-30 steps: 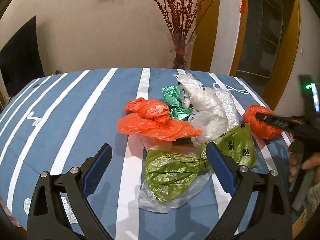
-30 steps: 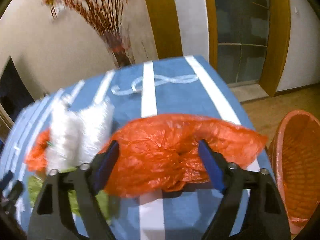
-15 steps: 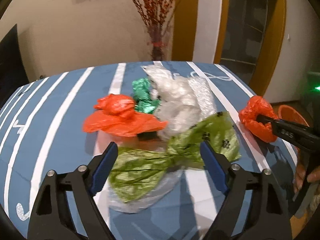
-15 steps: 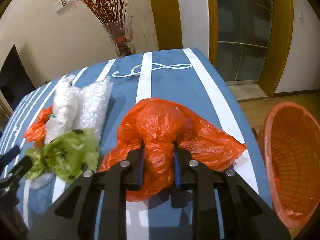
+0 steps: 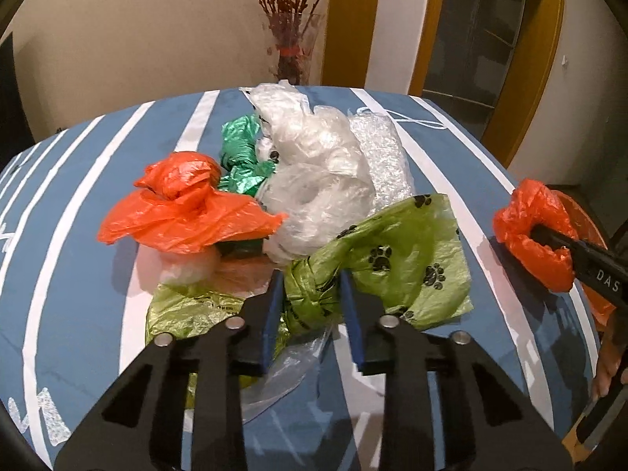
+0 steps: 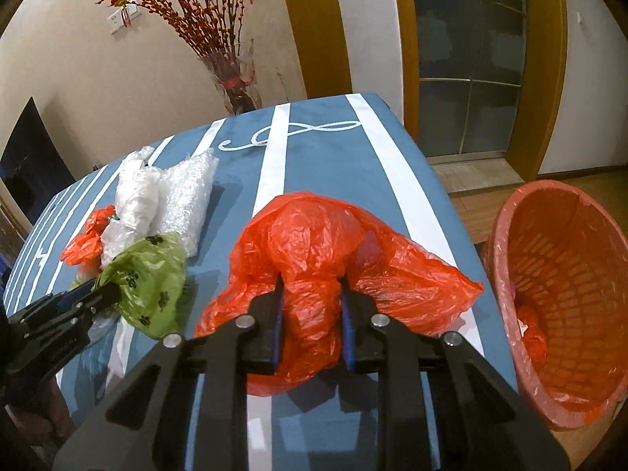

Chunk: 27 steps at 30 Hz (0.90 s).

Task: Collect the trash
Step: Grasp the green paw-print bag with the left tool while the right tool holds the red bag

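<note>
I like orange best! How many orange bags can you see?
3: one orange bag on the pile's left, one pinched in the right claw, one down in the basket. More may hide underneath.

Black tools (image 5: 310,294) w/ blue pads (image 5: 350,314), silver screws, white "DAS" lettering.

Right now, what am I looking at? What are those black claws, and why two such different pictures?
No robot here: a person holds a two-finger clamp in each hand, each carrying a camera looking along its fingers. One picture is from the left gripper, whose jaws are closing on the knot of a green paw-print bag. The other is from the right gripper, clamped on an orange bag. On the striped tablecloth lies more crumpled plastic. An orange basket stands beside the table.
</note>
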Each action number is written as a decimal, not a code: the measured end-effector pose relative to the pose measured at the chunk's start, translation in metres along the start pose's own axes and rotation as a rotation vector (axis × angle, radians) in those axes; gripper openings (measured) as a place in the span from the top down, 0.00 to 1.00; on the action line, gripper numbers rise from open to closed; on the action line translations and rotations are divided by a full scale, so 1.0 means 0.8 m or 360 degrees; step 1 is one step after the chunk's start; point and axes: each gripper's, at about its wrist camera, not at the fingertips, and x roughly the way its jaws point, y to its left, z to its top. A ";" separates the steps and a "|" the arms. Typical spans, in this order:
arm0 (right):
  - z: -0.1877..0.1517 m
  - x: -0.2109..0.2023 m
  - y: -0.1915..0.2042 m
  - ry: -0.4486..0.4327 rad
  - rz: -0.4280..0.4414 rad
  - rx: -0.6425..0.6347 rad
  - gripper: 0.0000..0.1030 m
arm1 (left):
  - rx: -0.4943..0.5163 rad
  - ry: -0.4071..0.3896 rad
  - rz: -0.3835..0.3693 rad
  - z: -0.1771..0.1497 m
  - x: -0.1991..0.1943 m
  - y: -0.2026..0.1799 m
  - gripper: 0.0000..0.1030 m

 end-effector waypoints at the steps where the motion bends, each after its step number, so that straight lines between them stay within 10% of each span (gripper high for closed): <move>1: -0.001 -0.001 -0.001 -0.0001 -0.0001 0.0003 0.77 | 0.0002 -0.0006 -0.0002 -0.001 -0.001 0.000 0.78; 27: -0.030 -0.118 -0.079 -0.0257 -0.0106 0.0130 0.77 | 0.0078 -0.0175 -0.0132 0.014 -0.072 -0.094 0.78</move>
